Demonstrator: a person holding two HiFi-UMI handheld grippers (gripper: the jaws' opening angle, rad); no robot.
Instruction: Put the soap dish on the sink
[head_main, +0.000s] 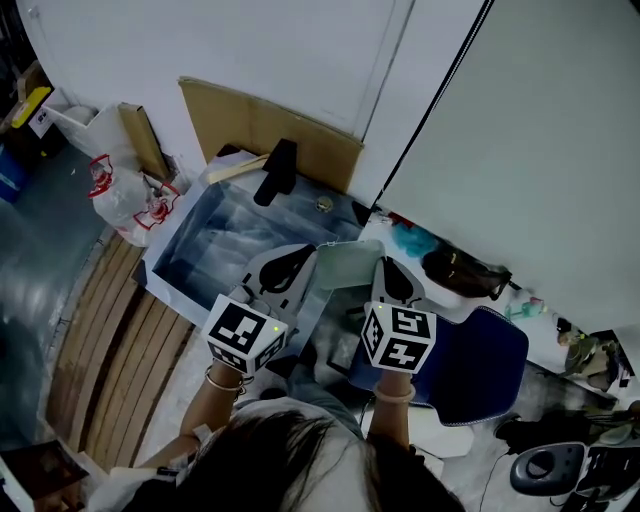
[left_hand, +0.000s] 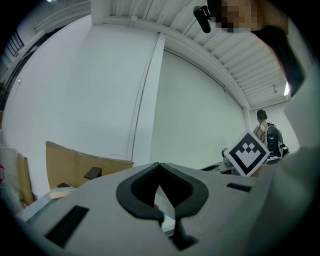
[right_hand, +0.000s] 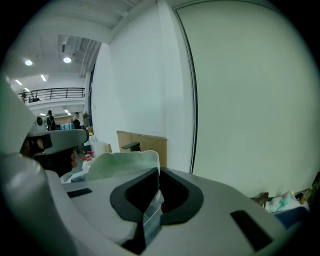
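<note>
Both tools are hovering close under me. Right tool (right_hand: 159, 172) is clamping tight on a thin rim of the soap dish (right_hand: 125, 162), which is hanging in the air between the tools, not on anything. Left tool (left_hand: 160, 167) is sitting with jaws together just beside the dish; I'm not seeing any rim in them. I'm judging the dish light, stiff plastic, probably slippery, so biting deeper on the rim is looking safest. Sink (head_main: 215, 238) is lying just beyond, black tap (head_main: 277, 172) behind it.
</note>
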